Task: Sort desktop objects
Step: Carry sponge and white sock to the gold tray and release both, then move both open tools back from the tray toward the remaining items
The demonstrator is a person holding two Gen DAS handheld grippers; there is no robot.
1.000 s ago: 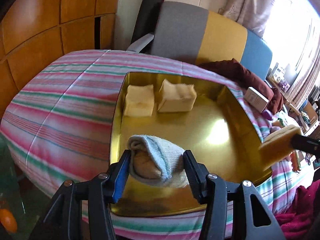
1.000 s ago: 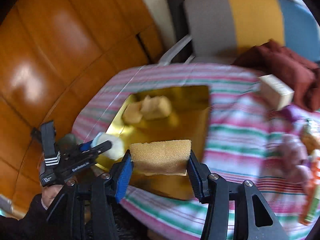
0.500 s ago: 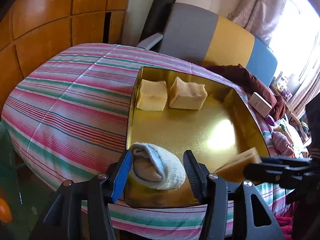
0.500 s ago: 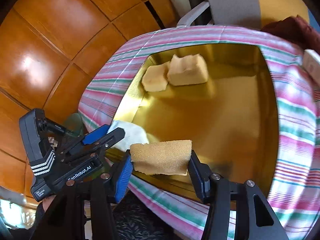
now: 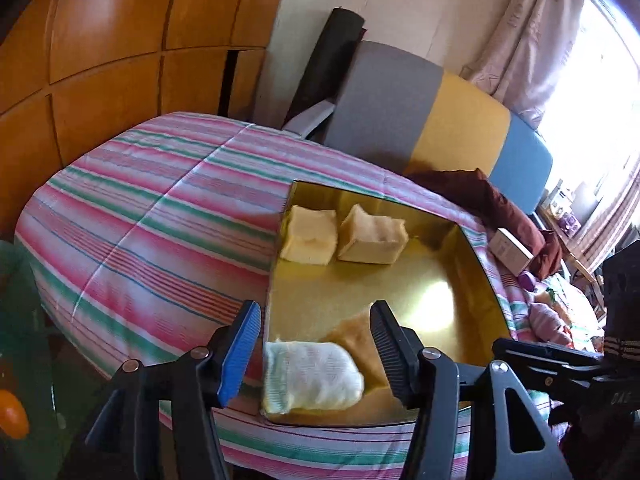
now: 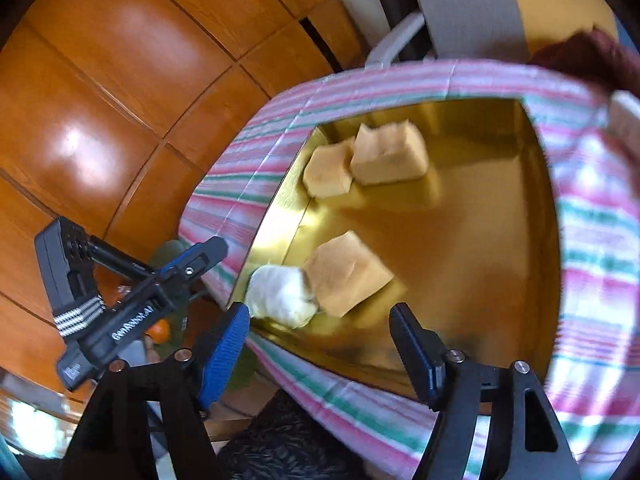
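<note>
A gold tray point(image 5: 424, 296) point(image 6: 480, 240) lies on the striped cloth. Two yellow sponges point(image 5: 308, 234) point(image 5: 374, 234) sit at its far left corner; they also show in the right wrist view point(image 6: 326, 174) point(image 6: 388, 154). A rolled white sock point(image 5: 310, 376) point(image 6: 282, 296) lies at the tray's near left corner, with a third sponge point(image 5: 356, 336) point(image 6: 346, 274) right beside it. My left gripper point(image 5: 314, 344) is open above the sock. My right gripper point(image 6: 320, 346) is open, just behind the sponge. The left gripper also shows in the right wrist view point(image 6: 192, 260).
A striped tablecloth point(image 5: 152, 224) covers the table. A chair point(image 5: 400, 120) stands behind it, with a maroon cloth point(image 5: 492, 204) and a small white box point(image 5: 512, 250) at the right. Wooden panels point(image 6: 120, 100) lie to the left.
Both grippers opened. The sock dropped from the left gripper and the sponge from the right gripper into the tray's near left corner. Both grippers pulled back a little.
</note>
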